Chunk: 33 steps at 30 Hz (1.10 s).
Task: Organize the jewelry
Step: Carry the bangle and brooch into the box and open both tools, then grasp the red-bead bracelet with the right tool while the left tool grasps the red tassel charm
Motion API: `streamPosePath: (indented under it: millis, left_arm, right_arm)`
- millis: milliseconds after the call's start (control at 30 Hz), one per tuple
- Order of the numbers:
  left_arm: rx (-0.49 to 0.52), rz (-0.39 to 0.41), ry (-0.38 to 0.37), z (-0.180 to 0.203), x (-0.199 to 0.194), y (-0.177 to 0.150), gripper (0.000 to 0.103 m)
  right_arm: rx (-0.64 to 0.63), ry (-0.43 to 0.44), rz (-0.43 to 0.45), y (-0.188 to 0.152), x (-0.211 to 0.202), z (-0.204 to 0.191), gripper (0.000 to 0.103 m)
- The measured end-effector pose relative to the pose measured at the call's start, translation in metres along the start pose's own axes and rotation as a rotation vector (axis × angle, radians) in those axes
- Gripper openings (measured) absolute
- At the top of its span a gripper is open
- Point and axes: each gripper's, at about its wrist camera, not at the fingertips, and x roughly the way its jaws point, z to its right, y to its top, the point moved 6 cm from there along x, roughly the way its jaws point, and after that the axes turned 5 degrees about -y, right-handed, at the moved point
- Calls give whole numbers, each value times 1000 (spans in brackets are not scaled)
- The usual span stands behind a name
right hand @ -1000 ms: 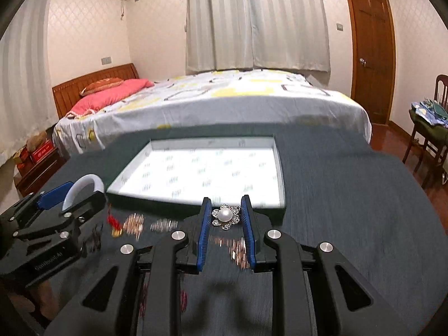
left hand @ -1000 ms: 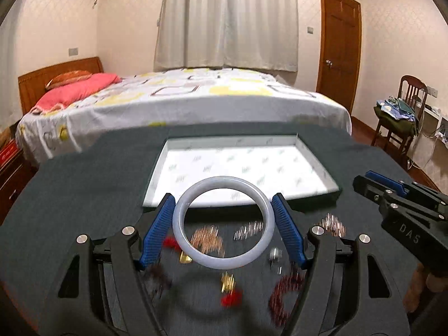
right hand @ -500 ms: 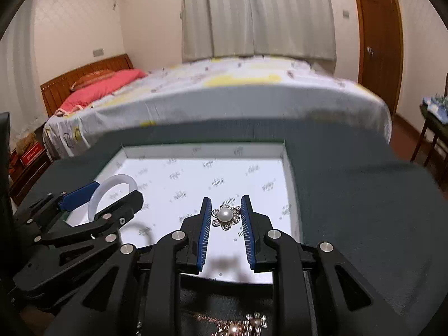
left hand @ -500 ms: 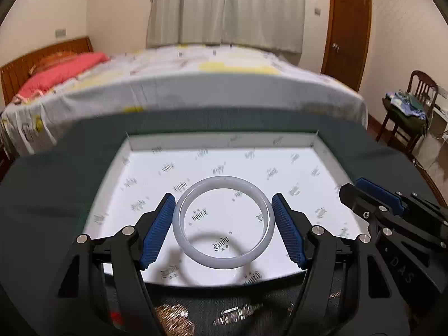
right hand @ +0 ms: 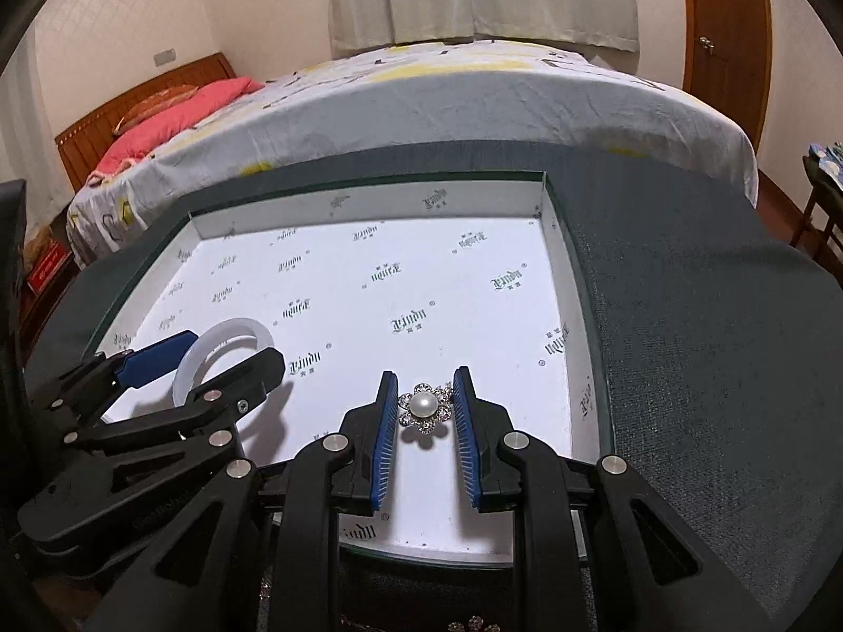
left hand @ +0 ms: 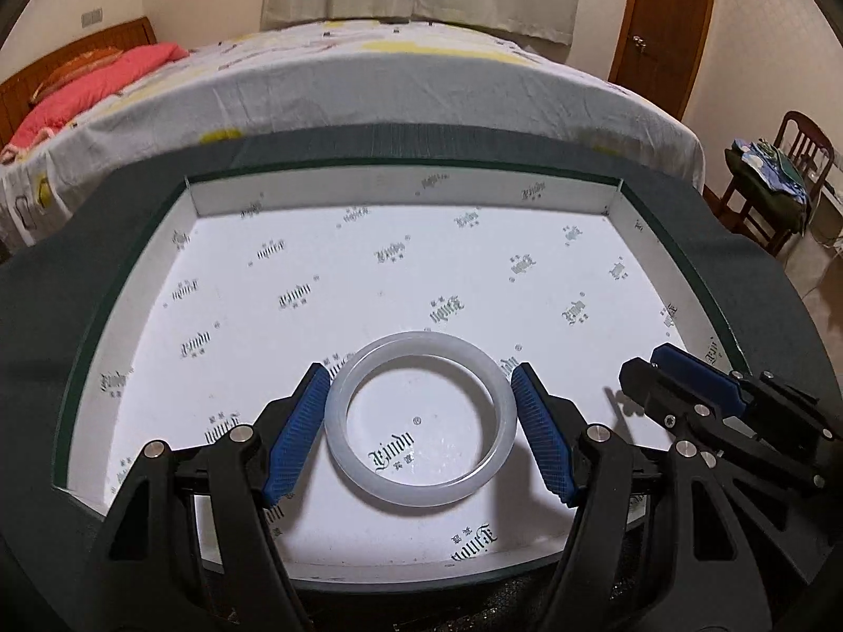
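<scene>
Nearest the right wrist camera, the right tongs (right hand: 425,411) are closed lightly on a small silver flower brooch with a pearl centre (right hand: 424,407), its shadow on the lining just below suggesting it hangs a little above the floor. In the left wrist view, the left tongs (left hand: 420,416) pinch a pale translucent white bangle (left hand: 420,418) across its width, the blue pads (left hand: 295,437) touching its outer rim on both sides; whether it already rests on the lining I cannot tell. Both pieces are over the near part of the shallow white box with printed lettering and a green rim (left hand: 400,171), the bangle to the left and the brooch to the right, well apart. To finish well, I judge each should be lowered until it touches, then the tongs opened slowly and drawn straight back, so the round bangle does not roll and the brooch stays face up. Beyond the box lies the dark grey felt tabletop (right hand: 685,316), then the bed (right hand: 474,95).
</scene>
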Motion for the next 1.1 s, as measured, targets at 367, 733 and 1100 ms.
streamPosePath:
  millis: [367,733,1100]
  left_arm:
    - [-25,19,4,-11,-5,3,75]
    - [4,191,36,-13,-77,-1,88]
    - [-5,293,156,-31,-167,-56,88]
  right_arm:
    - [0,41,18,0,-8,-4,37]
    - [46,16,123,-10,-71,-4,62]
    - [8,-18,210,-62,-132,-29,68]
